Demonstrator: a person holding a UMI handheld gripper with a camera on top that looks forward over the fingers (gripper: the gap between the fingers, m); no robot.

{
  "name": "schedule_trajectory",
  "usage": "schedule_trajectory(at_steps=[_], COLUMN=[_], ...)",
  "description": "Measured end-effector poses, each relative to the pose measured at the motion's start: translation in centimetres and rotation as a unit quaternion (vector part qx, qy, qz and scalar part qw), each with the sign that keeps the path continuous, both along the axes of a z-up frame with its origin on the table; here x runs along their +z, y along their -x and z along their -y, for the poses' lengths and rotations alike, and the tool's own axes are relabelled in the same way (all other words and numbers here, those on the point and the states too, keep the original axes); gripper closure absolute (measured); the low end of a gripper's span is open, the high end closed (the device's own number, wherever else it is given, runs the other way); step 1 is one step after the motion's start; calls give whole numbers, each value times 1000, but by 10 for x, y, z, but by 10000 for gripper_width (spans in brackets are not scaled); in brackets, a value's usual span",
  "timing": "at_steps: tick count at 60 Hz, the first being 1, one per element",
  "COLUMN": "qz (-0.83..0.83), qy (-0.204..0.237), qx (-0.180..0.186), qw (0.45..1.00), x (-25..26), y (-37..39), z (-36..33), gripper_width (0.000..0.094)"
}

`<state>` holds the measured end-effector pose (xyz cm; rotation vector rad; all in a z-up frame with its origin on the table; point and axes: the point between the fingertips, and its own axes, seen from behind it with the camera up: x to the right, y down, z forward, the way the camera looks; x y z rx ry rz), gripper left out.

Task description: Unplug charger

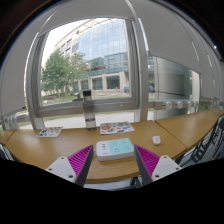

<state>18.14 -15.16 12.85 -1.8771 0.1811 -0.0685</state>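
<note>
The fingers are cut off at their near ends, so their bases stay unseen. The pale box between them hides its own lower part behind them. Papers on the far table are too small to read.

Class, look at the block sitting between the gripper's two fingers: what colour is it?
White, possibly with a pale bluish top; the block shows in the gripper view, between the fingers of the gripper.

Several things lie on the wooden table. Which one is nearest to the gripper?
The white box, lying flat between the fingers of the open gripper. The small white object and the papers lie farther away, beyond the fingers.
</note>
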Motion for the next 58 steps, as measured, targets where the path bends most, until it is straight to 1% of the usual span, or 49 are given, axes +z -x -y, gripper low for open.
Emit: schedule_trajectory(at_steps=[9,16,22,29,38,58], qz=[-4,-1,-3,11,6,6], qy=[40,48,38,24,16,17], qx=[39,78,100,115,131,139], qw=[998,996,994,993,991,990], x=[-42,-52,-43,-26,-11,-6], y=[62,107,136,157,174,185], z=[21,32,37,42,46,47], gripper_width=[127,124,113,114,115,113])
